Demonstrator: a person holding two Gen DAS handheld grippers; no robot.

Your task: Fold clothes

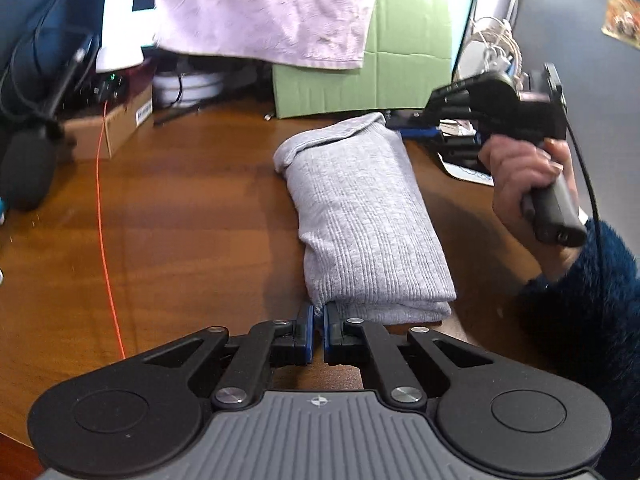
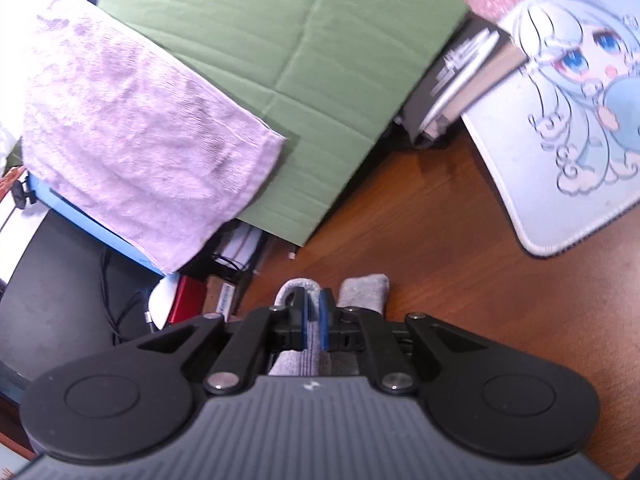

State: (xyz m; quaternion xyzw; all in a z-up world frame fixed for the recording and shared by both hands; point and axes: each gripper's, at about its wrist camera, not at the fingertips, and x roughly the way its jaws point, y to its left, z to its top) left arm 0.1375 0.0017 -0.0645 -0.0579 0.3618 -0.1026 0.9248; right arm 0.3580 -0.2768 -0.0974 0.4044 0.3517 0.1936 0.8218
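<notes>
A grey ribbed garment [image 1: 360,208] lies folded into a long narrow rectangle on the wooden table [image 1: 180,220]. My left gripper [image 1: 319,314] sits at its near left corner, shut, with a bit of the grey cloth pinched between the blue pads. A hand [image 1: 520,176] holds my right gripper [image 1: 434,100] in the air beside the garment's far right corner, clear of the cloth. In the right wrist view that right gripper [image 2: 314,300] is shut with nothing gripped. The garment [image 2: 366,290] shows below and beyond its fingers.
A pink towel [image 1: 264,8] hangs over a monitor at the back, beside green cardboard [image 1: 408,60]. An orange cable [image 1: 102,208] runs down the table's left side past a cardboard box [image 1: 116,128]. A printed mouse pad [image 2: 568,120] lies to the right. A dark blue fuzzy sleeve [image 1: 592,320] is at near right.
</notes>
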